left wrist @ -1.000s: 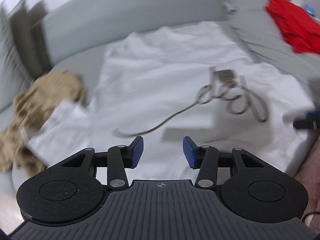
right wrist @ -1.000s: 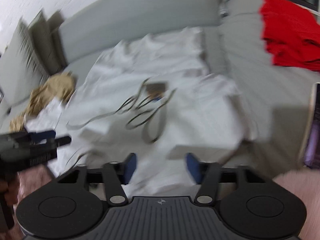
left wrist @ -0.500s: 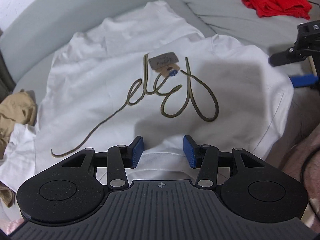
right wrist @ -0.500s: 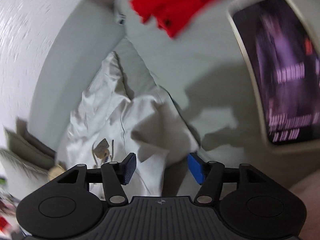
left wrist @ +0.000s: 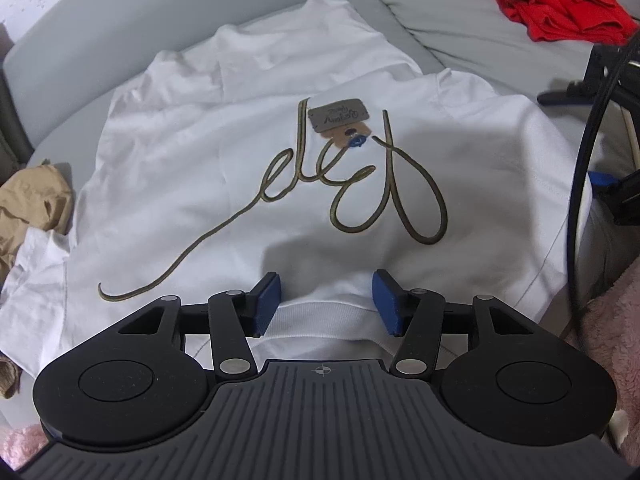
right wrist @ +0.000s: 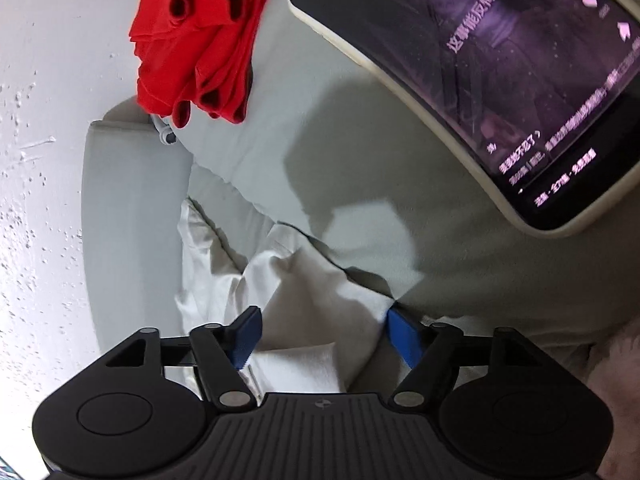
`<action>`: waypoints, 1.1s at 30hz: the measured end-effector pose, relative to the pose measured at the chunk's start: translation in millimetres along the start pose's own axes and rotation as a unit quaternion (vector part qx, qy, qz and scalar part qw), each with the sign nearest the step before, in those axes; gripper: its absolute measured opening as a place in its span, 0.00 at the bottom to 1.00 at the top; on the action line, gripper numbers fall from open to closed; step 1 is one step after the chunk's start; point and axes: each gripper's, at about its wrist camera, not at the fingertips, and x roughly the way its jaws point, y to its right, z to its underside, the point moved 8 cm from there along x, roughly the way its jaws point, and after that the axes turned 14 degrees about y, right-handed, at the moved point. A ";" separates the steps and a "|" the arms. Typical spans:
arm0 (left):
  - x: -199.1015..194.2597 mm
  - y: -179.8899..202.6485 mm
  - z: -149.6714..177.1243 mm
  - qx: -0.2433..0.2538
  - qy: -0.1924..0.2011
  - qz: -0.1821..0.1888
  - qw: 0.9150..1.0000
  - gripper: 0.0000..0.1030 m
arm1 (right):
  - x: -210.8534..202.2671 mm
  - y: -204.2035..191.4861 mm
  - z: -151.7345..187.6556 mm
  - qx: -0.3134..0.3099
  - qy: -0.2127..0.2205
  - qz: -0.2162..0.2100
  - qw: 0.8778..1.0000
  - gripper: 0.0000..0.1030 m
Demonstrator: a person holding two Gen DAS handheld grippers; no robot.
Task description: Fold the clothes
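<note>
The white sweatshirt lay spread flat on the grey bed. The left gripper stood over its near ribbed edge, jaws apart and just opened wider, fabric beneath them, unpinched. The right gripper straddled the garment's right side, jaws apart after closing slightly, pads not pressing the cloth.

Both wrist views were sharp and evenly lit by soft, fairly bright indoor light, with no motion blur. Fisheye distortion bent straight edges into curves toward the borders, and the corners fell dark. Soft grey shadows lay across the white shirt and the grey bed sheet, while the tablet screen glowed dim purple.
</note>
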 end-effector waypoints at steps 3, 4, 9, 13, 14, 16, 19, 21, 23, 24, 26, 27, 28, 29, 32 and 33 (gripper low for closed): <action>-0.1 0.4 0.1 0.002 0.001 -0.002 1.000 0.56 | 2.3 0.3 0.7 -0.023 0.006 0.016 1.000 0.39; -0.3 0.6 0.3 0.003 0.001 -0.002 1.000 0.56 | 3.5 0.8 1.7 -0.031 0.005 0.022 0.999 0.33; -1.2 1.5 1.1 0.009 0.004 -0.006 1.000 0.56 | 8.7 -0.5 3.2 -0.064 0.001 0.033 0.997 0.08; -1.6 1.3 1.3 0.011 0.004 -0.006 1.000 0.56 | 3.3 -5.7 -2.6 -0.136 0.019 0.028 0.990 0.05; -2.0 1.5 1.2 0.013 0.004 -0.006 1.000 0.56 | -2.5 -15.8 -4.5 -0.174 0.037 0.026 0.984 0.05; -3.0 2.1 0.9 0.018 0.004 -0.006 1.000 0.56 | -12.7 -30.1 -9.8 -0.227 0.071 0.021 0.971 0.05; -4.5 3.0 0.5 0.025 0.005 -0.005 1.000 0.55 | -40.1 -53.0 -33.5 -0.301 0.152 0.011 0.942 0.04; -4.6 5.4 0.7 0.035 0.007 -0.005 0.999 0.53 | -55.7 -65.0 -38.0 -0.347 0.183 0.018 0.920 0.04; -5.0 7.2 0.6 0.047 0.008 -0.004 0.999 0.52 | -56.0 -66.8 -34.3 -0.385 0.188 0.037 0.903 0.04; -5.3 7.3 0.3 0.051 0.007 -0.003 0.999 0.52 | -49.8 -66.0 -29.5 -0.411 0.183 0.055 0.891 0.04; -5.9 7.7 -0.2 0.059 0.006 0.000 0.998 0.52 | -37.6 -62.3 -22.4 -0.454 0.164 0.087 0.871 0.08; -8.5 5.7 -0.4 0.056 0.005 0.003 0.998 0.53 | -32.7 -59.3 -20.3 -0.470 0.151 0.101 0.864 0.18; -11.7 3.1 -0.8 0.050 0.004 0.007 0.999 0.53 | -35.1 -55.3 -21.4 -0.471 0.145 0.103 0.864 0.27; -15.0 0.5 -1.1 0.044 0.002 0.010 0.999 0.54 | -40.6 -58.2 -22.5 -0.462 0.153 0.097 0.868 0.32; -23.5 -5.6 -1.5 0.031 0.000 0.019 0.999 0.55 | -49.2 -66.3 -19.4 -0.450 0.170 0.076 0.873 0.46; -31.6 -8.3 0.7 0.027 0.007 0.023 0.999 0.55 | -56.8 -73.8 -15.7 -0.457 0.171 0.063 0.870 0.46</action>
